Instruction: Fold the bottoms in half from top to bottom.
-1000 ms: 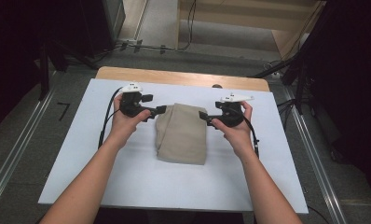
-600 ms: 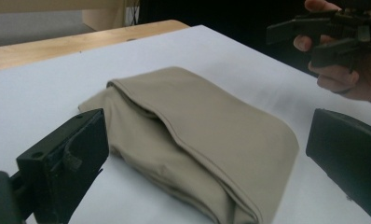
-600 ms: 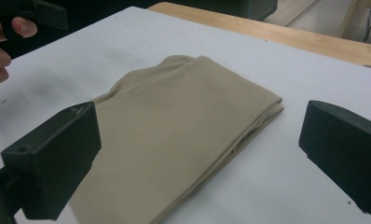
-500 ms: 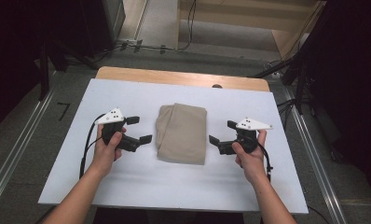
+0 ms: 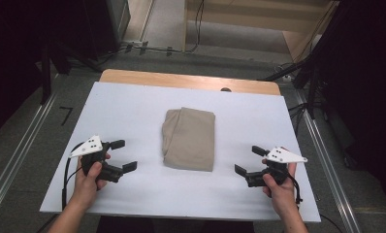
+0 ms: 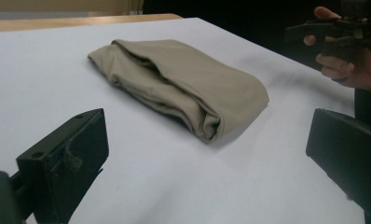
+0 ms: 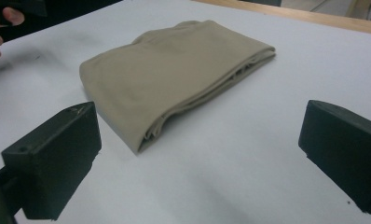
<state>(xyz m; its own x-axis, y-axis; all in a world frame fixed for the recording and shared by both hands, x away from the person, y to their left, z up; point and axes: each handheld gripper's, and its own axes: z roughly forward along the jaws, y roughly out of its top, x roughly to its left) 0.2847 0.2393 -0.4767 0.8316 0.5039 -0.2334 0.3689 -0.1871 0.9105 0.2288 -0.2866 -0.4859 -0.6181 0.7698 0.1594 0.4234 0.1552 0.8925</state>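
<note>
Between both grippers lies the folded cloth [image 5: 189,139], long axis 12-to-6; left gripper [image 5: 124,155] at 8, right gripper [image 5: 246,160] at 4, equally near, jaws wide open, empty

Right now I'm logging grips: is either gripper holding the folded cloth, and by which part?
Nothing is held. The left gripper and right gripper stand open, apart from the folded beige cloth lying between them on the table.

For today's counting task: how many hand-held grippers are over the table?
2. The left hand-held gripper is near the table's front left, the right hand-held gripper near its front right, with the folded cloth between them.
</note>
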